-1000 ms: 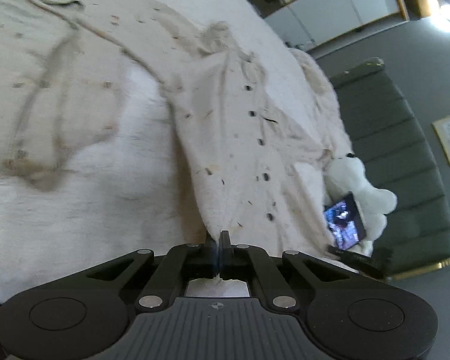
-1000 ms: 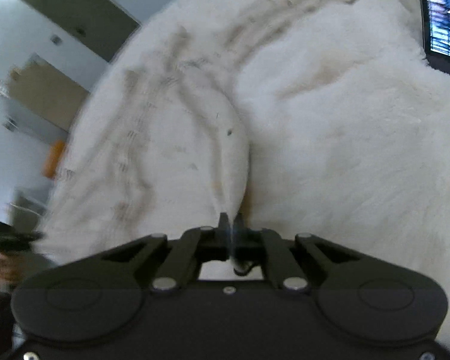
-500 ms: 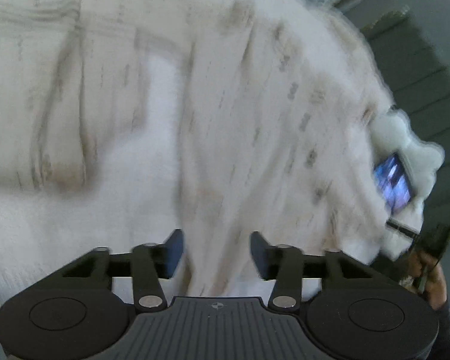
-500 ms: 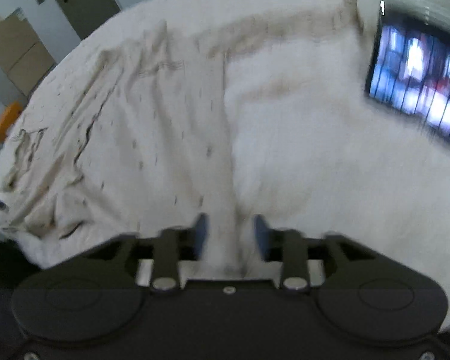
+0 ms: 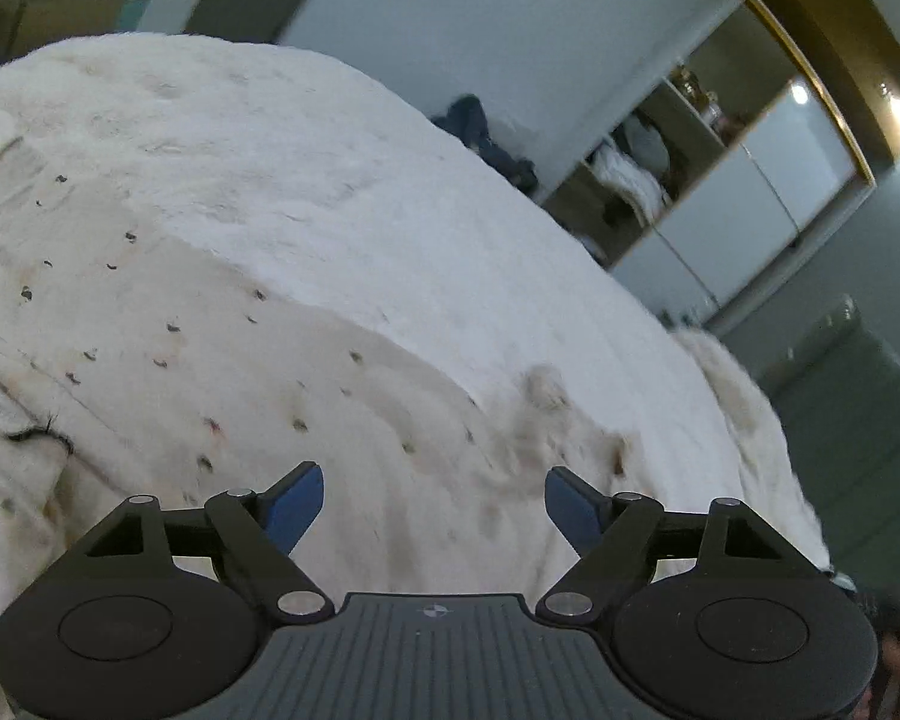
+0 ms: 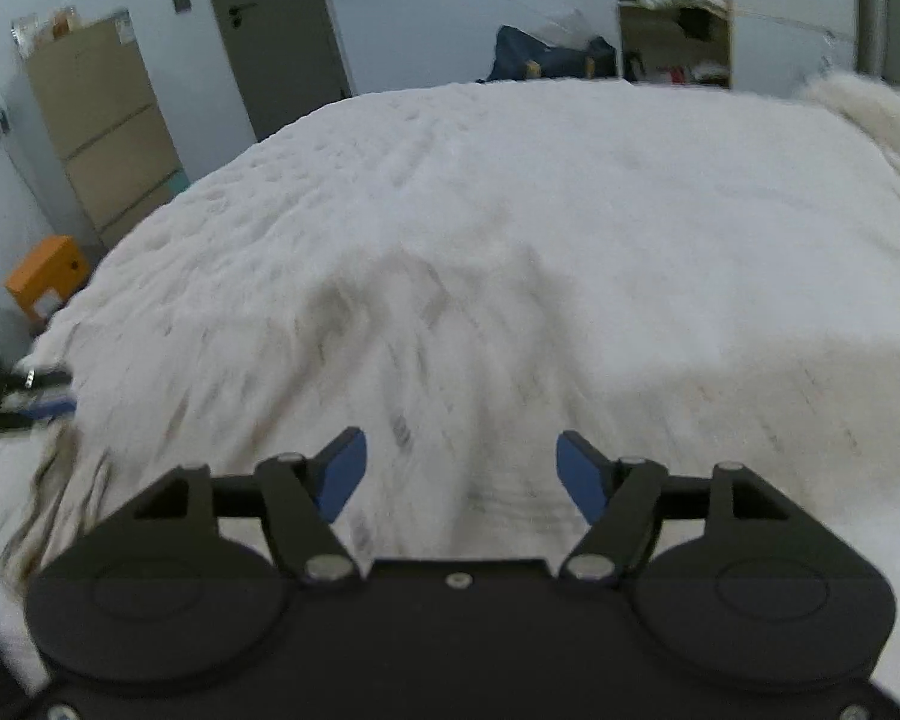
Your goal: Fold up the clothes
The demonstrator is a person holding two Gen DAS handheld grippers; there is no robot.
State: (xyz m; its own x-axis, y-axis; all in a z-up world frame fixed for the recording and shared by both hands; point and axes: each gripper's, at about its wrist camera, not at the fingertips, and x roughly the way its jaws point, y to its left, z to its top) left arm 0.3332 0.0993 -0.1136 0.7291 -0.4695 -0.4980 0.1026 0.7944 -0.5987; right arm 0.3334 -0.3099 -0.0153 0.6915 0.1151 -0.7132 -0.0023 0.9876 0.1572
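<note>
My left hand-held gripper [image 5: 433, 501] is opening, jaws wide, nothing between them; my right hand-held gripper [image 6: 461, 471] likewise opens, gripping nothing; the speckled cream garment [image 5: 222, 360] lies spread on the white bed [image 6: 570, 180] beneath both.
</note>
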